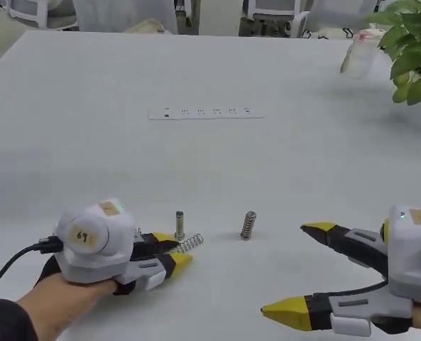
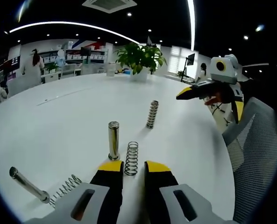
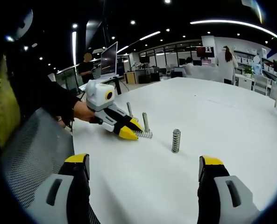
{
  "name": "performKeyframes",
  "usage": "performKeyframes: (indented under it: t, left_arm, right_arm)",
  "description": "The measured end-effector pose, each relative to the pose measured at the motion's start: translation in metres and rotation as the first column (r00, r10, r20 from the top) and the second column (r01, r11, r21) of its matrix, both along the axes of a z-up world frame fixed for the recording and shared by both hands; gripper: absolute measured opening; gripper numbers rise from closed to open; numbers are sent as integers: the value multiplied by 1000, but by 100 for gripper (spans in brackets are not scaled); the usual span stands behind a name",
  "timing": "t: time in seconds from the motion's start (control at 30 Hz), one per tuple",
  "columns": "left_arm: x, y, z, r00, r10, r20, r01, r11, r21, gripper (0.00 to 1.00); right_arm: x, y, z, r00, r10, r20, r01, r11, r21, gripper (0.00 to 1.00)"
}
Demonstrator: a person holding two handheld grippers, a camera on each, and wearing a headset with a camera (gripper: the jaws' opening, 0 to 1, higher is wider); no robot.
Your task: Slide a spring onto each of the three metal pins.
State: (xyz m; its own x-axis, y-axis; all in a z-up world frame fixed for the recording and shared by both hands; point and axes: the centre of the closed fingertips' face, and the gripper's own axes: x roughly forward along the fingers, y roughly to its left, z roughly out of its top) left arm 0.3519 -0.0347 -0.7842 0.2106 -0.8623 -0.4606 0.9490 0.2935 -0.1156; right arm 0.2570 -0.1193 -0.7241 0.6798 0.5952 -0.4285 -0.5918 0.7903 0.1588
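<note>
An upright bare metal pin [image 1: 179, 224] [image 2: 113, 139] stands just past my left gripper [image 1: 173, 250] [image 2: 134, 167]. That gripper is shut on the near end of a loose spring [image 1: 191, 243] [image 2: 131, 158], which points forward beside the pin. To the right, another pin carries a spring [image 1: 248, 224] [image 2: 152, 114] [image 3: 176, 140] and stands upright. A third pin [image 2: 26, 184] lies on its side with a spring [image 2: 66, 188] at its end. My right gripper [image 1: 295, 270] [image 3: 144, 162] is open and holds nothing, right of the sprung pin.
A white socket strip [image 1: 205, 112] lies flat in the middle of the white table [image 1: 89, 128]. A potted plant [image 1: 412, 50] and a plastic bottle [image 1: 359, 53] stand at the far right. A mesh chair [image 2: 257, 140] is beside the table.
</note>
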Motion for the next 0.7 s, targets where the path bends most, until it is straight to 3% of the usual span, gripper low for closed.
performKeyframes:
  t: [0.13, 0.5, 0.7]
  left_arm:
    - [6, -1, -1, 999, -8, 42, 7, 1000, 12, 3]
    - [-2, 2, 1, 998, -52, 48, 50, 998, 26, 3]
    - [-14, 4, 20, 994, -88, 63, 89, 996, -4, 2]
  right_arm:
    - [0, -1, 1, 1000, -3, 2, 3, 1000, -2, 96]
    - [1, -3, 8, 1000, -10, 18, 10, 1000, -5, 94]
    - [0, 1, 13, 1000, 1, 25, -1, 1000, -1, 91]
